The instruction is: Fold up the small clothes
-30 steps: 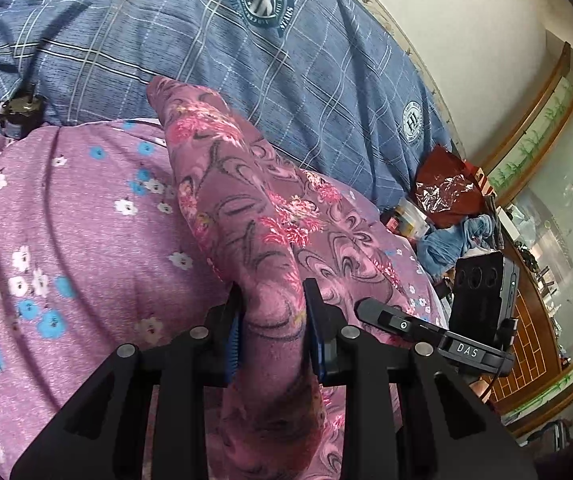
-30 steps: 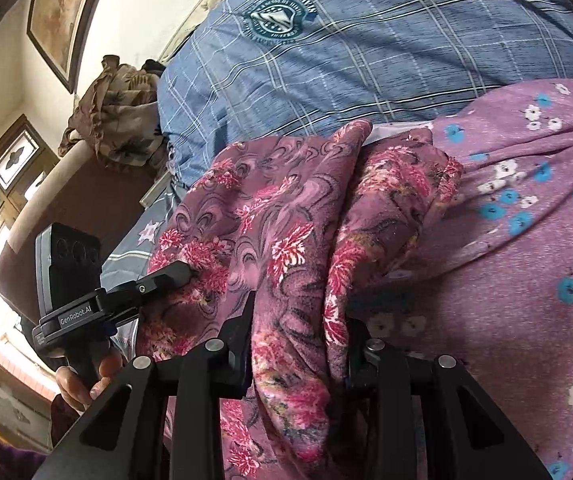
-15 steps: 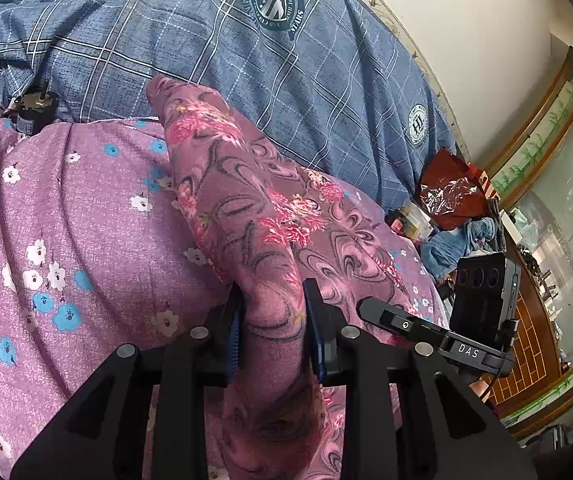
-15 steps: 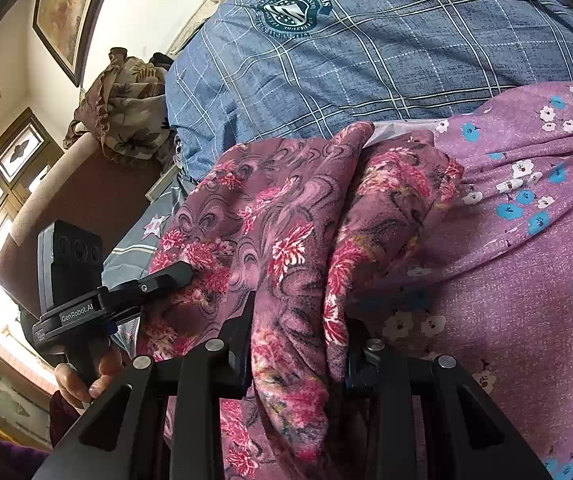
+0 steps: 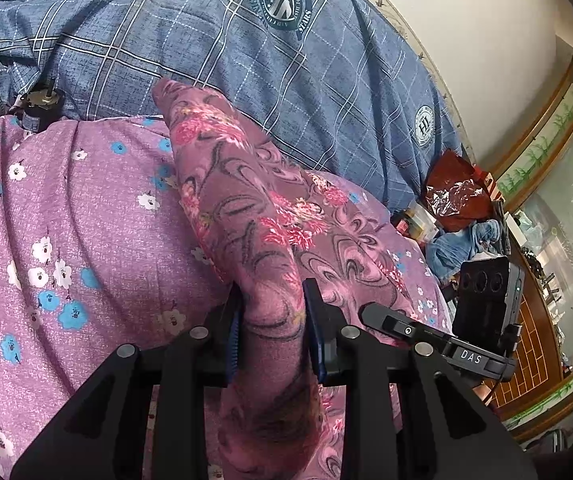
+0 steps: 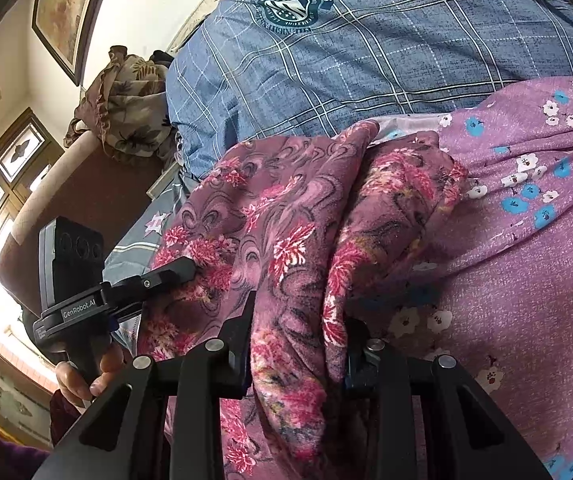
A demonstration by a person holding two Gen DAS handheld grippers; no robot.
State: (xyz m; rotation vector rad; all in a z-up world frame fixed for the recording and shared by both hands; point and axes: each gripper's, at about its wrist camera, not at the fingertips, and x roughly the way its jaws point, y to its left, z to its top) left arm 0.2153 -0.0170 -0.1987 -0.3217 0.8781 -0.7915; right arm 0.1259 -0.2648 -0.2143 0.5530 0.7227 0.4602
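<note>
Drifting slightly nearer since a second ago, both tongs are staying clamped. Bunched floral garment [image 5: 270, 232] is hiding the left gripper [image 5: 272, 320] and right gripper [image 6: 298, 332] pads, draping over a purple flowered sheet [image 5: 66, 220]. "DAS" and "GenRobot.AI" are showing; farther, a blue plaid cover [image 6: 386, 60] reading "STARS".

Both wrist views sit close over the bed, facing its far edge; they share the floral garment [image 5: 254, 216] [image 6: 286, 232] and blue plaid bedcover [image 5: 214, 48] [image 6: 386, 52].
</note>
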